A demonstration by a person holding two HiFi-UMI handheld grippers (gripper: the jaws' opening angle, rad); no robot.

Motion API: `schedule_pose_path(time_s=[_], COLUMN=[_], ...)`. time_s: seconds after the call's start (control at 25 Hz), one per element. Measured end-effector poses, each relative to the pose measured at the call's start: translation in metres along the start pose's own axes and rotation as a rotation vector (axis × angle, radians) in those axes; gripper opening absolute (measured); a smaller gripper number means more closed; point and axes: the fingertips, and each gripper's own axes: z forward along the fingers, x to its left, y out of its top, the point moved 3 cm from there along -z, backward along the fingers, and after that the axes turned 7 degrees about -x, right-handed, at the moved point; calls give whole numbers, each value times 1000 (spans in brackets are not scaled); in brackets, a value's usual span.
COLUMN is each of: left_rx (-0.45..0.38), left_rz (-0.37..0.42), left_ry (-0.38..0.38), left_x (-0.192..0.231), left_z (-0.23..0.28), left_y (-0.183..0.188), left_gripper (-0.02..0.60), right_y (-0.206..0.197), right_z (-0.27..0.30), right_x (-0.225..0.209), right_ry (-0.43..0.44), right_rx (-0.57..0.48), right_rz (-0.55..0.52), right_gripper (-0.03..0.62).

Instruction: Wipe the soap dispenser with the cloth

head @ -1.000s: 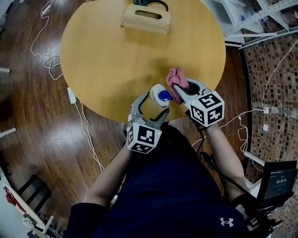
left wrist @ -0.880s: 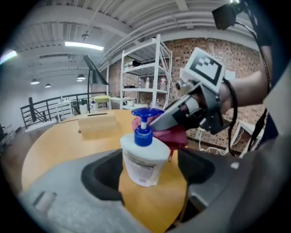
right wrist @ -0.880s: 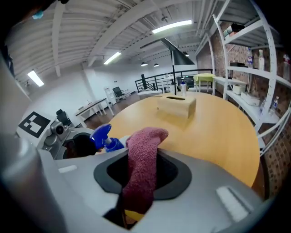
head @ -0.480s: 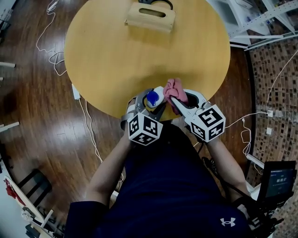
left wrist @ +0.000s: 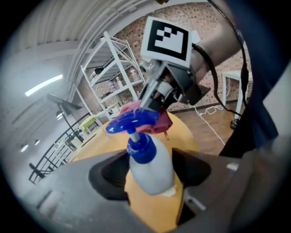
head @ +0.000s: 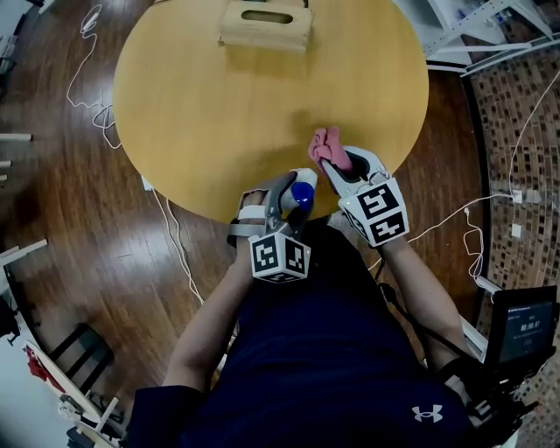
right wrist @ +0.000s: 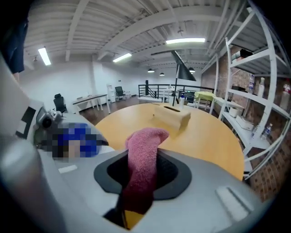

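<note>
The soap dispenser, a white bottle with a blue pump head, is at the near edge of the round wooden table. My left gripper has just closed its jaws on the bottle's body, and its pads press both sides in the left gripper view. My right gripper is shut on a pink cloth just right of the dispenser. In the left gripper view the cloth sits right behind the pump head. In the right gripper view the cloth stands up between the jaws of the right gripper.
A wooden box with a slot sits at the table's far edge and shows as a wooden box in the right gripper view. White cables lie on the wood floor at left. White shelving stands at the far right.
The left gripper stood open around the dispenser a second ago; it has closed on the bottle and rolled. The right gripper with the cloth has shifted slightly beside it.
</note>
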Motion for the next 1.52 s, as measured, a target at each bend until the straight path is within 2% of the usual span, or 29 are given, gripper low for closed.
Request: schedule_pose_path(time_s=[0.08,0.16,0.32,0.4,0.48,0.6,0.68,0.76,0.88,0.96,1.04,1.12,1.16,1.28,1.32,1.4,1.52], left_rx=[7,14,58,81,81,61,46,19,-22,-32,-21,15,33,14,1,-8,-8], left_rz=[0,-16,-138,-166,-169,-139,-95,-40,34,67,76,30,-25,-281,-330,-337,-287], left_ry=[6,25,60,66,70,45,4,-53,-142,-189,-208,-178,-154,-93,-85,-90,-129], left_x=[-1,2,5,4,4,3,2,0,-1,-1,0,5,7,10,9,9,7], left_z=[-1,-5,-7,-7,-5,-3,-3,-4,-3,-3,-2,-3,-4,-5,-5,-4,-5], left_y=[0,-1,-13,-18,-19,-16,-16,-18,-19,-19,-19,-22,-25,-28,-28,-28,-28], left_gripper=[298,328,336,327,289,282,282,282,282,282,285,285,287,288,276,273,272], right_y=[7,17,23,22,17,3,-6,-3,20,19,11,7,7,7,6,1,-13], right_z=[-13,-21,-13,-4,0,0,1,0,1,8,12,12,11,11,11,10,3], right_x=[-7,1,41,57,58,36,12,-2,20,43,49,42,39,39,39,31,4], right_ry=[2,49,184,218,219,174,96,84,256,363,371,333,318,299,293,255,156], right_rx=[-32,-57,-41,-16,-2,40,111,122,66,100,139,147,143,130,133,164,228], right_rz=[33,27,-68,-112,-132,-92,-97,-84,-28,-51,-68,-29,4,57,55,27,3], right_gripper=[107,107,107,107,107,107,107,107,107,107,106,106,106,106,106,106,107])
